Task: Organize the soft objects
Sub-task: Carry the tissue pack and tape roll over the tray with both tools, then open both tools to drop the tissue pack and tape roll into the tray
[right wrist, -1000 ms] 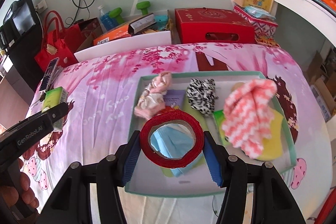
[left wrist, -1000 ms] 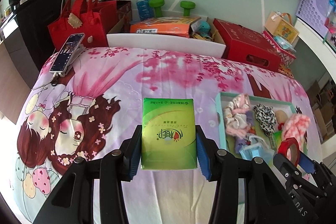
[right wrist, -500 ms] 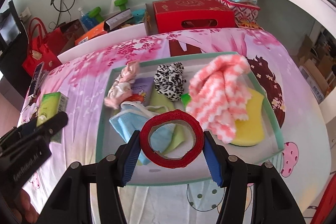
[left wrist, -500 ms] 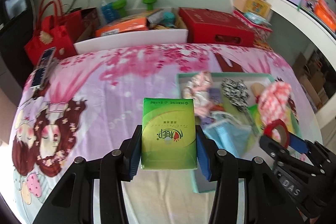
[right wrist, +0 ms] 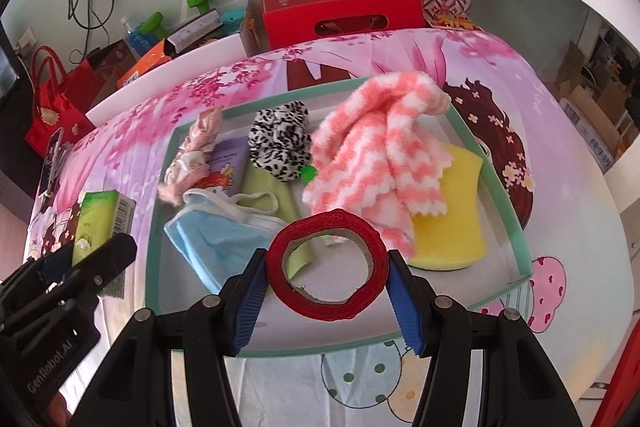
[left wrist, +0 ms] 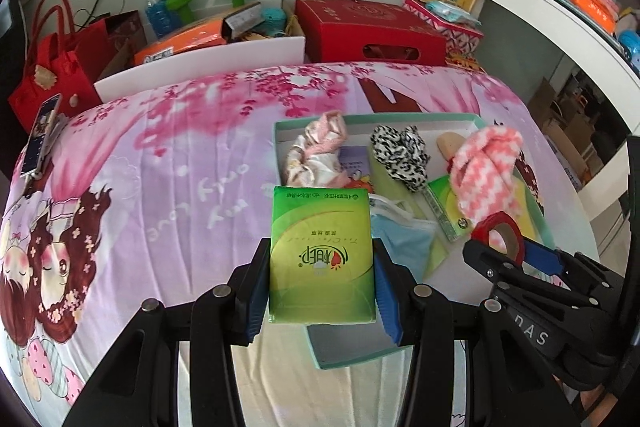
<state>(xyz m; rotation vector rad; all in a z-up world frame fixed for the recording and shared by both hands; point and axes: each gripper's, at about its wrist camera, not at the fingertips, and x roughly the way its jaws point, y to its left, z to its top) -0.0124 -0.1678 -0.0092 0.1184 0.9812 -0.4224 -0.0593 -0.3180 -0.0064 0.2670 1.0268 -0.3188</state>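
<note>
Tissue pack (left wrist: 322,251) sat clamped in the left gripper (left wrist: 322,267), poised over the tray's (right wrist: 506,183) 9 o'clock rim, likely for dropping in. Right gripper (right wrist: 327,277) squeezed the red tape roll (right wrist: 327,269) at the tray's 6 o'clock edge.

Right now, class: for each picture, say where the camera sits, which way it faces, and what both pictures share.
Left wrist: sits behind the left tongs, facing across the bed toward the wall; they clamp a tissue pack.
Right wrist: sits behind the right tongs, looking down into the tray; they clamp a tape roll.
Shared: tray, tissue pack, tape roll, each other's tongs.
</note>
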